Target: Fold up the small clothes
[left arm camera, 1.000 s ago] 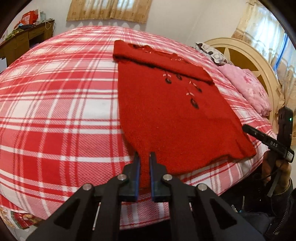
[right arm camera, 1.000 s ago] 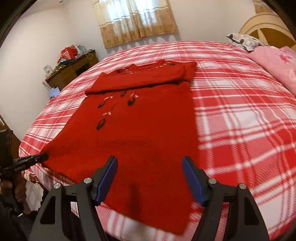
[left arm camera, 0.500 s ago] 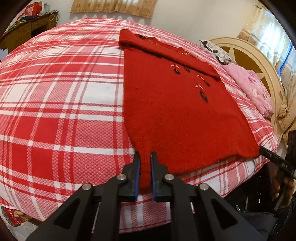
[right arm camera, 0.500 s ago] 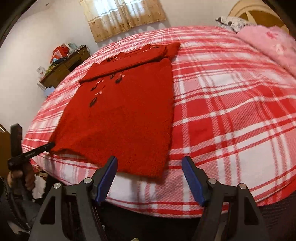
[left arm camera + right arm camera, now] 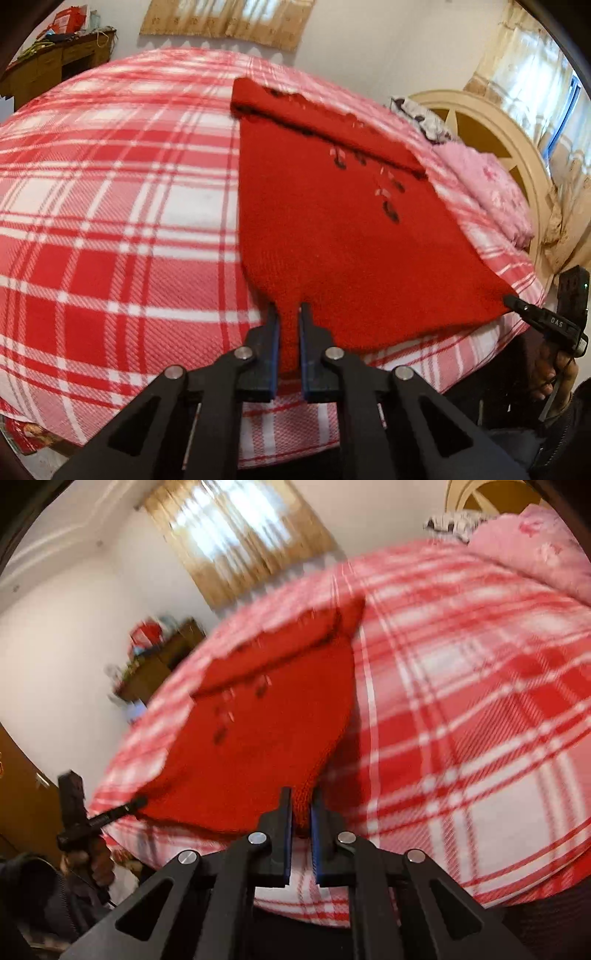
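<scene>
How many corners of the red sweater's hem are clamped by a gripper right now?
2. The left gripper is shut on one bottom corner of the red sweater; the right gripper pinches the opposite bottom corner, its jaws having just closed there.

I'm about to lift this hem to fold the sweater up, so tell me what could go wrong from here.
1. The right gripper has just closed on only a thin corner of the red sweater; the loose knit may slip out.
2. The hem lies at the edge of the plaid bedspread, so a dropped corner could slide off.
3. The left gripper also pinches a narrow bit; uneven lifting may skew the fold and disturb the folded-over top band.
</scene>
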Tool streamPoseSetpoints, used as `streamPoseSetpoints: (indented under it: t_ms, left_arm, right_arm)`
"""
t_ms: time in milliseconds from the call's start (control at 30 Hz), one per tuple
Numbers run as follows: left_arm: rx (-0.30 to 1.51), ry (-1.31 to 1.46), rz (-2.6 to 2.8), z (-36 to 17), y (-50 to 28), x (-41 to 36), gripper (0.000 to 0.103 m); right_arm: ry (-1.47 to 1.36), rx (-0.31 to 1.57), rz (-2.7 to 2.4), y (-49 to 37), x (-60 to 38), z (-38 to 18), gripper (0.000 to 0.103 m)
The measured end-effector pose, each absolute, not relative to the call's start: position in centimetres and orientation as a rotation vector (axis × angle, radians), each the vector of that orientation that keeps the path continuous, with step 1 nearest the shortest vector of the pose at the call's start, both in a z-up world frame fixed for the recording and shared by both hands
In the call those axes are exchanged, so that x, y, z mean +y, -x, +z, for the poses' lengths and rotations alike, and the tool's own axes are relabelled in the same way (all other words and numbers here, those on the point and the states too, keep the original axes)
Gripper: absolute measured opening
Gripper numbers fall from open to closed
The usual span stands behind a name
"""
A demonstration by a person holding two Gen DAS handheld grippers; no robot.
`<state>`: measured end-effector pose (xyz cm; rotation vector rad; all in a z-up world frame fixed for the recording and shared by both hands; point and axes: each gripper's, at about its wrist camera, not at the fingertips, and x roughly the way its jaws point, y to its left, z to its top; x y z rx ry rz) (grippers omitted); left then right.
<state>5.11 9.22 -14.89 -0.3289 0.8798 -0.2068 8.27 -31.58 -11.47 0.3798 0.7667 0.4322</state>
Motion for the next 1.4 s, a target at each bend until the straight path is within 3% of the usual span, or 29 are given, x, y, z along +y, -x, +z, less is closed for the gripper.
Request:
streamPoseSetpoints:
  t_ms: [267, 800, 1400]
  left_arm:
    - [0.834, 0.352, -0.237, -13.3, -5.4, 9.7, 0.009]
    - [0.729, 0.300, -0.244, -8.5, -9.5, 10.2, 0.009]
    - [0.689, 0.289, -0.228, -6.6, -15.1, 10.5, 0.009]
  right_arm:
    - [-0.376, 0.760, 0.427, -8.6, -31.2, -11.3, 0.008]
    - [-0.380, 0.558, 0.416, -12.7, -30.9, -4.7, 0.007]
    - [-0.357, 0.529, 0.391, -18.4, -30.0, -2.4, 0.007]
